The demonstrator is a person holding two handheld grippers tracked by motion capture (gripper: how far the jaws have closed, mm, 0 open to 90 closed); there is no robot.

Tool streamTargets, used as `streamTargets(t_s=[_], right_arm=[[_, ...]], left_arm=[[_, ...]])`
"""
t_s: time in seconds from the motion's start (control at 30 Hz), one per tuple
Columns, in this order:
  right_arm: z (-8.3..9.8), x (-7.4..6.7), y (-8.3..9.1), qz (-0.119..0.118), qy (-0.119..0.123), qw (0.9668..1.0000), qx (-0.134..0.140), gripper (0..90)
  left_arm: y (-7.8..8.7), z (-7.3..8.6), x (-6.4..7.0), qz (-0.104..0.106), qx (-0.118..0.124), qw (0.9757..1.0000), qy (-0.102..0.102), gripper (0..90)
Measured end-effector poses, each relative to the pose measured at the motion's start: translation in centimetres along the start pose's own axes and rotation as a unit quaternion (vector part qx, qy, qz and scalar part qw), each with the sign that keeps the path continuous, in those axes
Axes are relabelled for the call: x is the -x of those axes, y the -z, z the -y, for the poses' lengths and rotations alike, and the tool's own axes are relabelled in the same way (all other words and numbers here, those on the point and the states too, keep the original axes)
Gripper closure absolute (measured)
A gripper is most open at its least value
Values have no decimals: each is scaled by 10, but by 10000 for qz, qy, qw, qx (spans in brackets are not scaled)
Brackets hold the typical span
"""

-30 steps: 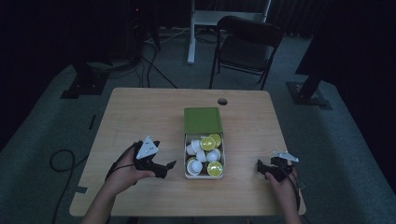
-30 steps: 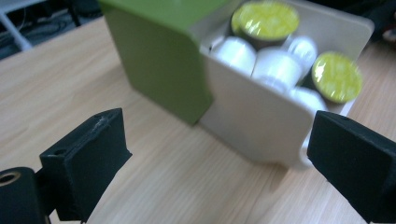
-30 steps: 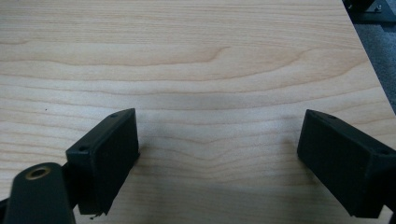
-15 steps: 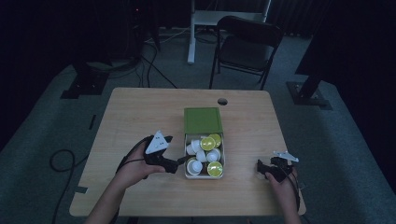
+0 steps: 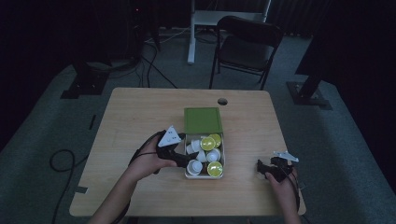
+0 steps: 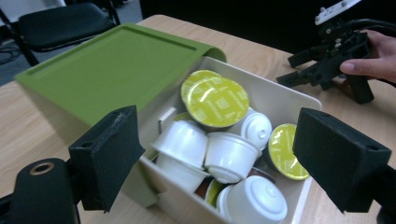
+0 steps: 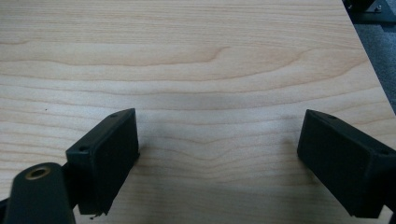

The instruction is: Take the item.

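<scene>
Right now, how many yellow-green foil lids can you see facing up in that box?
3: two overlapping by the green lid, front one, one peeking behind; one against the box wall. More may be buried under the white capsules.

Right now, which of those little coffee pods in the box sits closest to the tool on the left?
The white pod at the box's near corner, dome up, lowest between the left tool jaws; the others lie farther back.

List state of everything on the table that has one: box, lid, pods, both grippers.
Box: open, upright on the table.
Green lid: slid back, leaving the pods uncovered.
Coffee pods: heaped loose in the box, some foil-up, some tipped.
Left gripper: open, jaws have just been closing, straddling the box's near end, pads not pressing.
Right gripper: open, nothing between the jaws, over bare table.
</scene>
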State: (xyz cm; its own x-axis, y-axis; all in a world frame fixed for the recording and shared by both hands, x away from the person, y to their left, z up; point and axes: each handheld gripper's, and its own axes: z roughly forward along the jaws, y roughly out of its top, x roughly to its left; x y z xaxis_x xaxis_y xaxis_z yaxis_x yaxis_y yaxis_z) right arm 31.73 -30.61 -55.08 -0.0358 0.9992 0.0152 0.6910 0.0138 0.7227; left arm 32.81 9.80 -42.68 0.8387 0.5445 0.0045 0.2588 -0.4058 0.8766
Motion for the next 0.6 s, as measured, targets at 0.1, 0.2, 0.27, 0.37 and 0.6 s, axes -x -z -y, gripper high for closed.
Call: streamTargets(t_s=[0.1,0.2,0.27,0.37,0.6], right_arm=[[0,0,0,-2,-6,10000,-1,121],[0,0,0,-2,-14,10000,-1,121],[0,0,0,-2,-15,10000,3,121],[0,0,0,-2,-10,10000,2,121],[0,0,0,-1,-8,10000,2,121]], left_arm=[[-7,-4,2,60,-36,10000,-4,153],[-13,-7,3,31,-113,9999,-88,153],[-17,-9,5,68,-153,9998,-120,153],[-25,-11,6,91,-250,9995,-178,153],[-41,-15,7,23,-451,9987,-229,153]])
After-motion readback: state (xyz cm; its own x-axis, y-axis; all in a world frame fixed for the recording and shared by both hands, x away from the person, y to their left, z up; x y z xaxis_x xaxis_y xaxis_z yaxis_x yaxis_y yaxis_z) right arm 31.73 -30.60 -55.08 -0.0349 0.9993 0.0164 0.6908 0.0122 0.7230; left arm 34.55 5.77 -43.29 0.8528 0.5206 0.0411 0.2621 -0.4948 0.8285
